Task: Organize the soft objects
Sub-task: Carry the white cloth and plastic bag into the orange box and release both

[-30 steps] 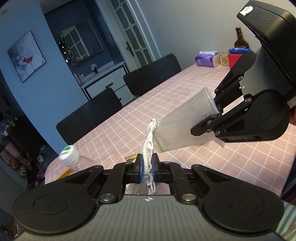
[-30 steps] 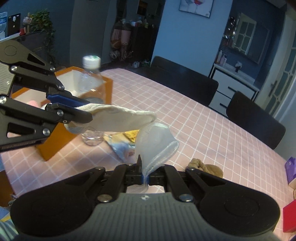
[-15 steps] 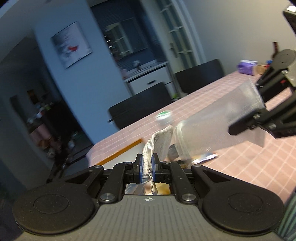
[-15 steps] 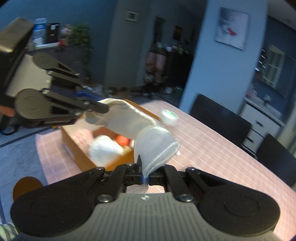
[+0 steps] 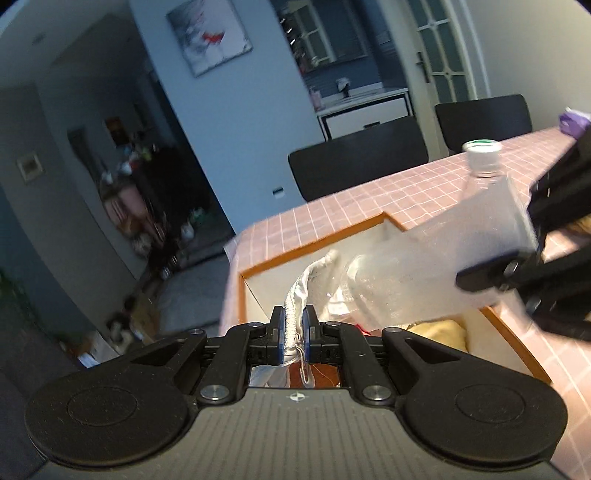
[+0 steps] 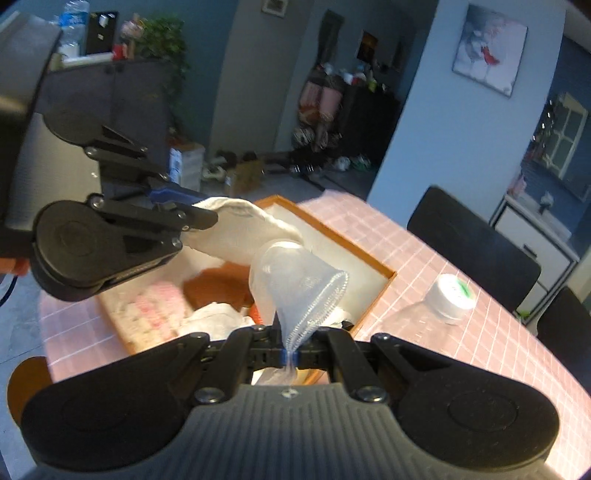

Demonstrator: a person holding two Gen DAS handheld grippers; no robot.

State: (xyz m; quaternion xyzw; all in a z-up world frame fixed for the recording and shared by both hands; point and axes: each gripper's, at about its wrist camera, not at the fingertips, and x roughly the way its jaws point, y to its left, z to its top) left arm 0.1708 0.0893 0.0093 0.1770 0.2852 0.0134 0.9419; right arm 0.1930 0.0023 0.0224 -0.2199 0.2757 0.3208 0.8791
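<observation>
Sock over box, nearly stowed
L gripper & R gripper both clenched on white sock; box at table corner part-filled; drop left

The room is dim, with blue-grey walls. A framed picture hangs on a pale wall at eleven o'clock in the left wrist view. Two black chairs stand along the far edge of a table with a pink checked cloth, at two o'clock. Behind them sits a white cabinet; a glazed door rises at one o'clock. In the right wrist view, a leafy plant tops a dark cabinet at eleven o'clock.
</observation>
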